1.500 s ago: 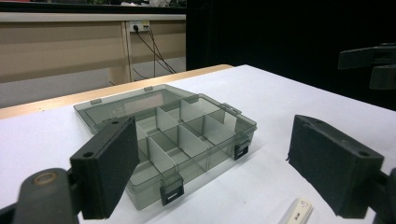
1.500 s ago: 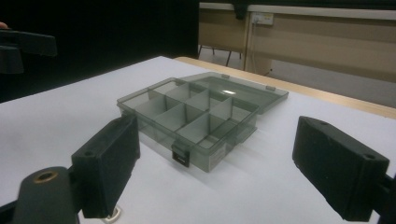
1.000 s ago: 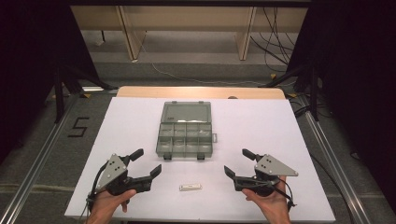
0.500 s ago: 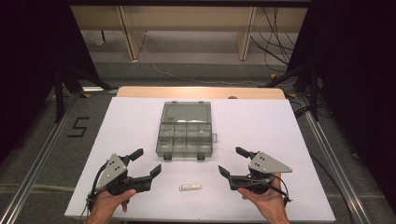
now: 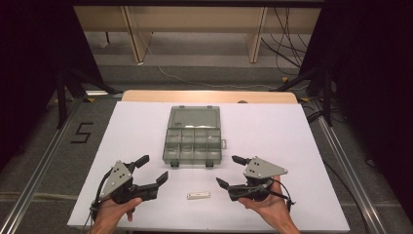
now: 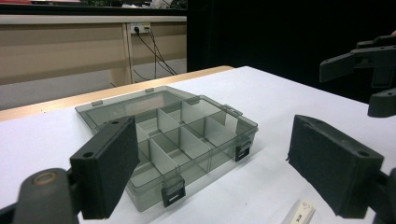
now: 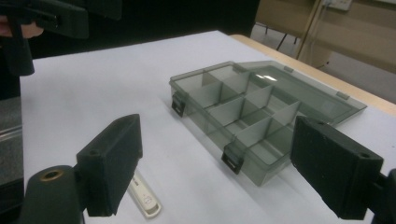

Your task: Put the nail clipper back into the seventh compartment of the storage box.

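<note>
The open grey compartment box [image 5: 193,135] is sitting mid-table, lid back. In front of it a small white stick [image 5: 199,196] is lying, with the left gripper [image 5: 152,169] and right gripper [image 5: 228,170] hovering either side, jaws spread wide, gripping nothing.

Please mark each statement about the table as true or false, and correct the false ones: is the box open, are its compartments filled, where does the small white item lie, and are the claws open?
1. The lid of the compartment box lies open, folded back flat. True.
2. The compartments hold screws. False: they look empty.
3. The small white stick lies on the table between the left claw and the right claw. True.
4. The right claw is shut on the white stick. False: its jaws stand apart, holding nothing.
5. The left claw is open. True.
</note>
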The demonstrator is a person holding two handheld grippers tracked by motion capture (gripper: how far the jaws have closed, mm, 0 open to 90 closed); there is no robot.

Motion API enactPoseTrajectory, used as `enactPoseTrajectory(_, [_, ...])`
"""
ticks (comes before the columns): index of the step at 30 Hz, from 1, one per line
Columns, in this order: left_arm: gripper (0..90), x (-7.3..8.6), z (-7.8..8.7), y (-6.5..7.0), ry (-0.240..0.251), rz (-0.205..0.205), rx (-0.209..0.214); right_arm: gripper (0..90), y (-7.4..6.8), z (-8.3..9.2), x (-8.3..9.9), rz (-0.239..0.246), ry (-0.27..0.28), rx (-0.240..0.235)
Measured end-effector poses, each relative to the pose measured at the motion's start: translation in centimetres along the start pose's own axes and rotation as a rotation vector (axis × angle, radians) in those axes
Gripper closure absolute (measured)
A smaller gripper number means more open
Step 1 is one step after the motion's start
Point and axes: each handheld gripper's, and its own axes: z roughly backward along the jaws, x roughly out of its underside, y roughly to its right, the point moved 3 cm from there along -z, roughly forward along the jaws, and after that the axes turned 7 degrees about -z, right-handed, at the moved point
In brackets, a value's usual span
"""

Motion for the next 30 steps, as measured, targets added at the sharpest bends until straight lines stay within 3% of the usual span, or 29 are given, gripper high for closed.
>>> enactPoseTrajectory(10, [15.6, 0.0, 0.0, 0.0, -0.002, -0.001, 0.001, 19.6, -0.9, -2.1, -0.1, 0.051, -0.12, -0.078])
enactPoseTrajectory(19, [15.6, 0.0, 0.0, 0.0, 0.0, 0.001, 0.001, 22.6, -2.1, -4.5, -0.5, 0.129, -0.244, -0.142])
enactPoseTrajectory(30, [15.6, 0.0, 0.0, 0.0, 0.0, 0.002, 0.001, 25.3, -2.3, -5.6, 0.0, 0.156, -0.335, -0.177])
